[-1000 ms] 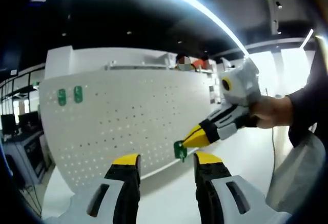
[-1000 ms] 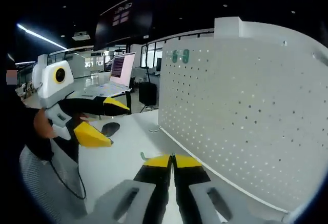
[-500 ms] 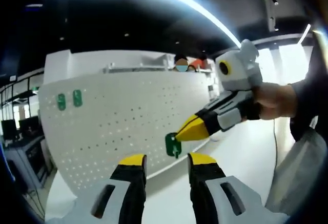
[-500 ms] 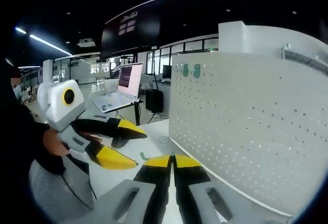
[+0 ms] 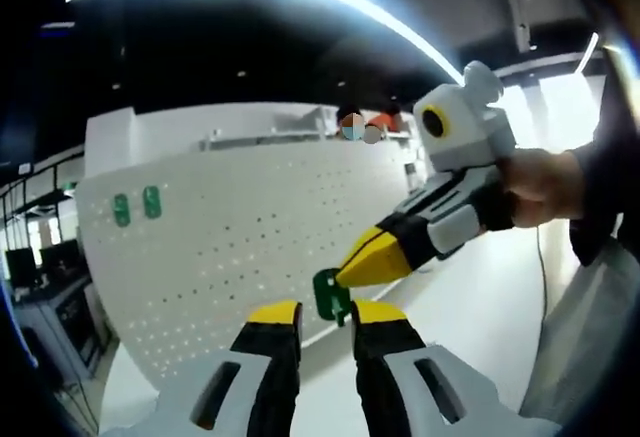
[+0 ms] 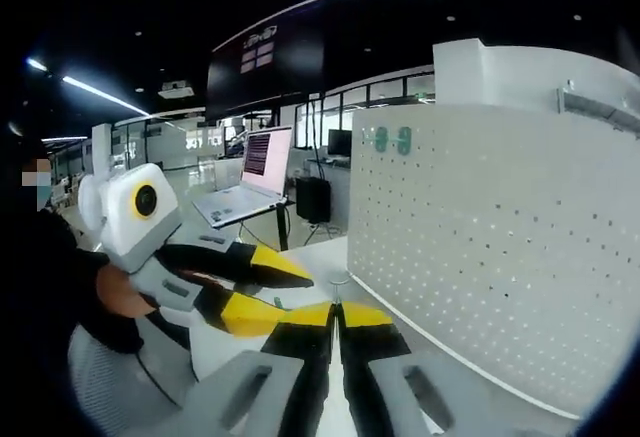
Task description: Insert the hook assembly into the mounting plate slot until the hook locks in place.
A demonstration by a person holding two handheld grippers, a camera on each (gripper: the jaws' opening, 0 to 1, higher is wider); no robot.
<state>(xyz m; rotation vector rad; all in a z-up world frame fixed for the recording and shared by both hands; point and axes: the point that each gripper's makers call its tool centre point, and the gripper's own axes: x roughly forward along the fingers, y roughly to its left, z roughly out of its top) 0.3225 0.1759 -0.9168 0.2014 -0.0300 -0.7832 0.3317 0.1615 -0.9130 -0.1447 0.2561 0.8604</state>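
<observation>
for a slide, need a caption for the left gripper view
Right gripper holds a green hook above the open left gripper, before a white pegboard.

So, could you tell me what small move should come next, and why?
Probably close the left gripper on the green hook. The right gripper is shut on it and holds it just above the left jaws, which stand slightly apart. The white pegboard stands behind, with two green hooks already mounted.

The pegboard [image 5: 250, 237] stands upright on the table [image 5: 470, 307]. Two hooks [image 5: 136, 205] sit side by side near the pegboard's upper corner. Before the pegboard, a hook [image 5: 328, 295] hangs at the right gripper [image 5: 350, 269] tip, just above the left gripper [image 5: 325, 313]. A laptop [image 6: 250, 182] lies beyond the pegboard's end.
</observation>
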